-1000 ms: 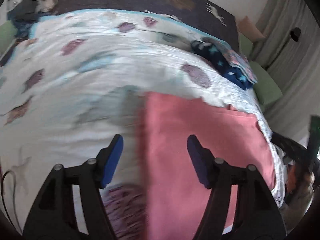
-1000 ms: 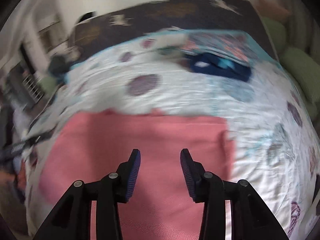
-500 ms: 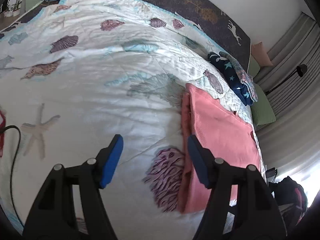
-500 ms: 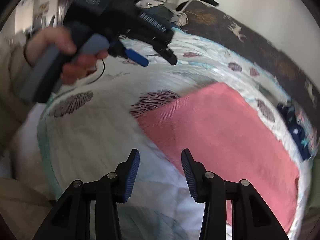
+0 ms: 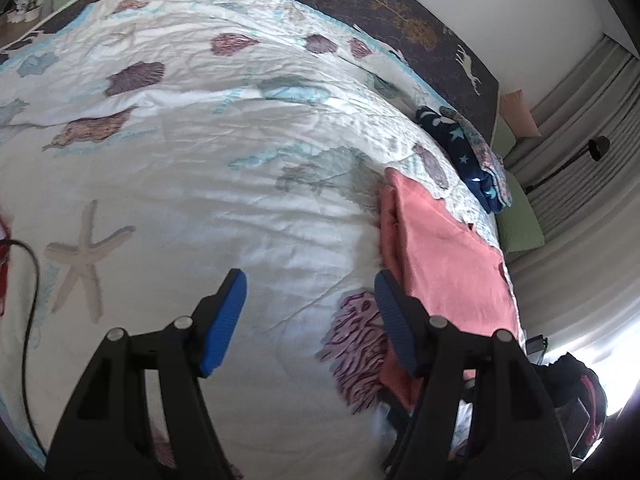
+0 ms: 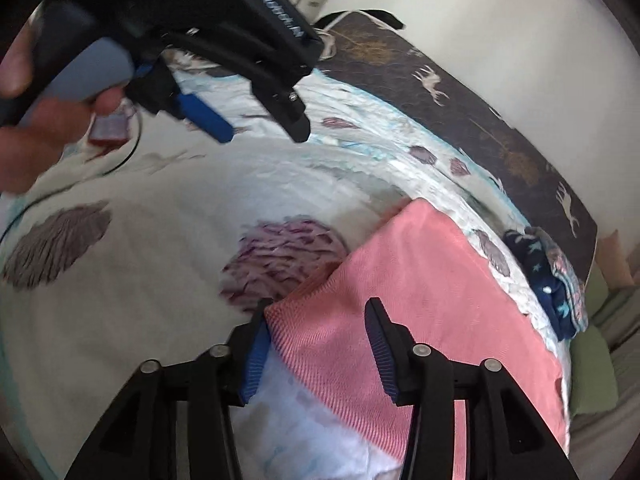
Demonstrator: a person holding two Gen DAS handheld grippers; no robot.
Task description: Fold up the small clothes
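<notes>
The right gripper [image 6: 316, 344] is now closing its jaws around the pink cloth's [image 6: 420, 288] corner at lower centre, having swung down from above it; the left gripper [image 5: 310, 316] is hanging open and empty, so the next fold is starting.

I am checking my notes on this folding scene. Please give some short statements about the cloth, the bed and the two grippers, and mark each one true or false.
1. The pink cloth lies on a quilt printed with shells and a starfish. True.
2. A corner of the pink cloth lies between the fingers of the right gripper. True; they are closing on it.
3. The left gripper holds the pink cloth. False: its fingers stand apart over the bare quilt, beside the cloth.
4. The dark blue star-patterned garment lies on top of the pink cloth. False: it lies apart, further up the bed.
5. A hand holds the left gripper. True.
</notes>
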